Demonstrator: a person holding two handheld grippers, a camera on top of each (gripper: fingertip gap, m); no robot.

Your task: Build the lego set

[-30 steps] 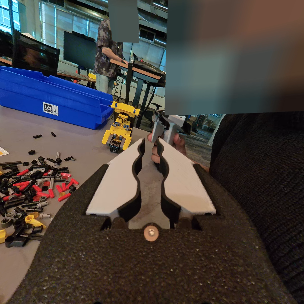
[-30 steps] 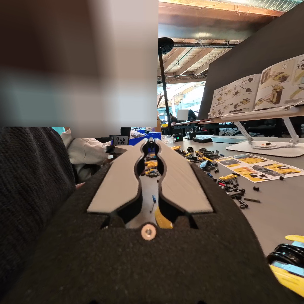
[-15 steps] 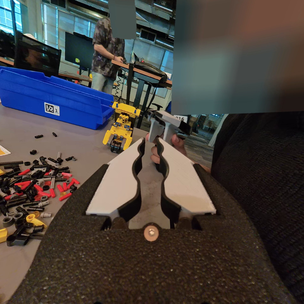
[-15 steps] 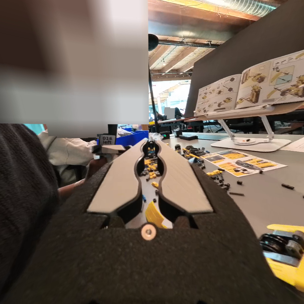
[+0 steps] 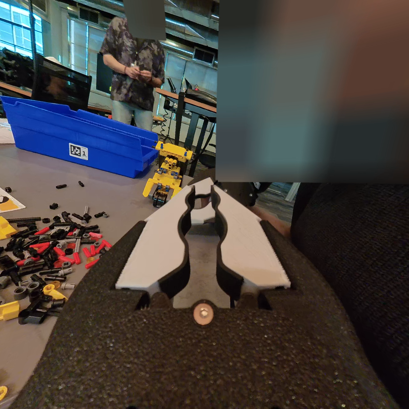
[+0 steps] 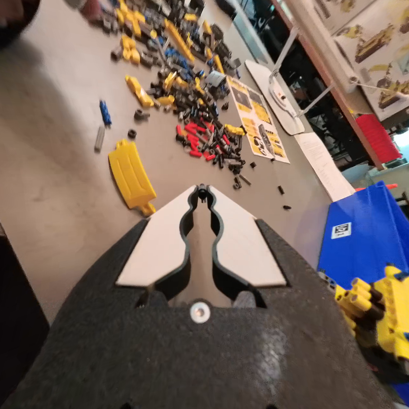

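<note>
Both tools look alike. The left gripper (image 5: 202,188) has two pale grey fingers (image 5: 155,245) with finely ridged tops and wavy black inner edges, set into a black, grainy-textured body (image 5: 199,358) that fills the near part of the view. A round silver screw (image 5: 203,313) sits at the body's middle. The right gripper (image 6: 201,188) has the same pale fingers (image 6: 243,250), black rims, speckled body and screw (image 6: 199,312). A dark knitted sleeve (image 5: 354,254) shows at the right.

Left claw (image 5: 202,190) gapes beside yellow model (image 5: 167,174).
</note>
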